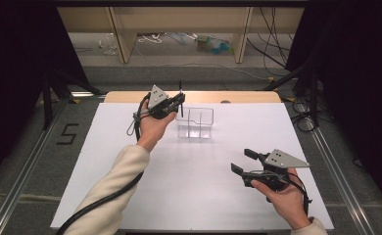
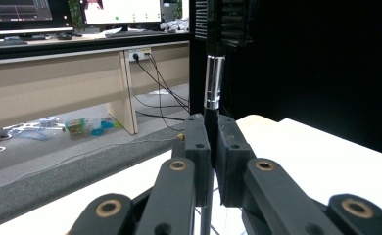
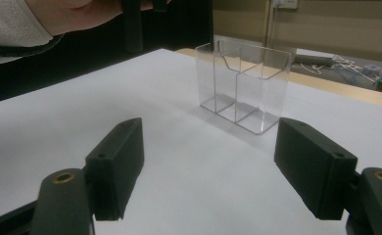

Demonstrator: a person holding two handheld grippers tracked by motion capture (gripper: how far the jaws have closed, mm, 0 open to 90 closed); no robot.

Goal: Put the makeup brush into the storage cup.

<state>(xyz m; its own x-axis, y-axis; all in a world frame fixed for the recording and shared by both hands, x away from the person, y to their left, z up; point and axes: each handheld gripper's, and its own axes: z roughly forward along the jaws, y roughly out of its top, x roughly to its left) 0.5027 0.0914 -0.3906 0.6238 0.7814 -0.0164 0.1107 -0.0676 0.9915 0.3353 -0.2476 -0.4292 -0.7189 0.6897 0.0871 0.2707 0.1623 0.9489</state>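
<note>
My left gripper (image 1: 179, 100) (image 2: 212, 142) hovers just left of a clear plastic container (image 1: 195, 122) with compartments, near the table's far edge. Its jaws are shut on a slim black stick with a silver collar (image 1: 180, 93) (image 2: 213, 81), which stands upright and reaches above and below the pads. My right gripper (image 1: 239, 160) (image 3: 208, 147) sits low at the front right, open and holding nothing, its jaws pointed toward the container (image 3: 243, 93). In the right gripper view the lower end of the stick (image 3: 132, 29) hangs under the person's left hand (image 3: 76, 14) at the top left.
A white sheet (image 1: 194, 196) covers the table. Dark curtains flank both sides. Beyond the far edge are wooden desk legs (image 1: 120, 39), cables and small clutter on the floor (image 1: 213, 44). A cable trails along the left sleeve (image 1: 106, 200).
</note>
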